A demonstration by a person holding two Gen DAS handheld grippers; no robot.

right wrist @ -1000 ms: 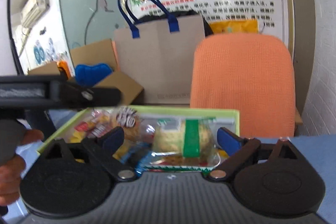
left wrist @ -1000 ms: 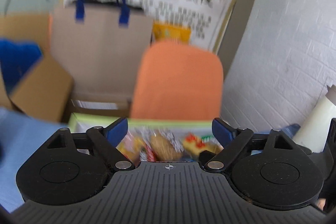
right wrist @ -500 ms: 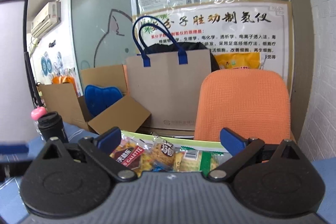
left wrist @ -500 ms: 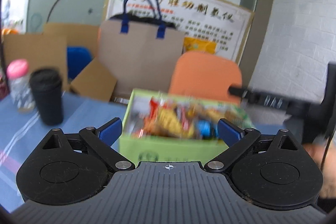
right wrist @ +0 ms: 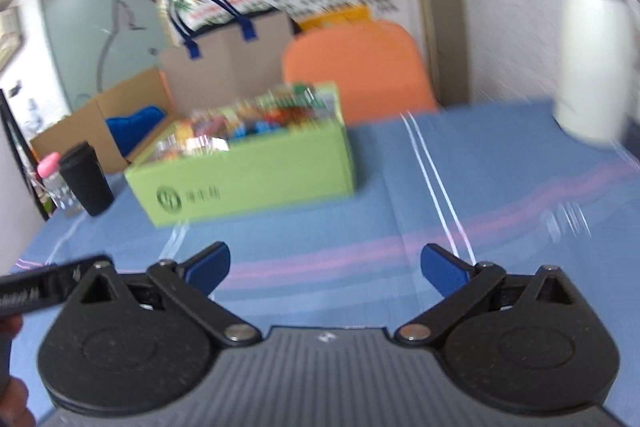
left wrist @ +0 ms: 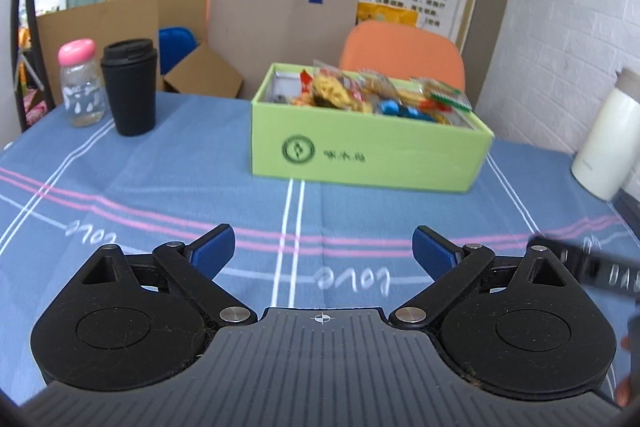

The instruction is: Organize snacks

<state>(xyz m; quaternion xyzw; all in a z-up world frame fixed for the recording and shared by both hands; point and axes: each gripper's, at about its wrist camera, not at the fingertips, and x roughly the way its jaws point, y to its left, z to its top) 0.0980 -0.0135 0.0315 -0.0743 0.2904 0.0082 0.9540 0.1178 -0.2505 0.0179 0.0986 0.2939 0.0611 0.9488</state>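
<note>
A light green cardboard box [left wrist: 368, 151] stands on the blue striped tablecloth [left wrist: 160, 195], filled with several wrapped snacks [left wrist: 372, 95]. It also shows in the blurred right wrist view [right wrist: 248, 183], up and to the left. My left gripper [left wrist: 322, 251] is open and empty, low over the cloth and well in front of the box. My right gripper [right wrist: 324, 267] is open and empty, over the cloth to the right of the box.
A black travel cup [left wrist: 130, 87] and a clear bottle with a pink cap [left wrist: 80, 83] stand at the far left. A white flask [left wrist: 608, 139] stands at the right by the brick wall. An orange chair [left wrist: 402, 53], a paper bag [left wrist: 280, 23] and cardboard boxes are behind the table.
Both grippers have pulled back from above the box toward the near side of the table. The box now sits farther off and the bare cloth fills the foreground. Both stay open.
</note>
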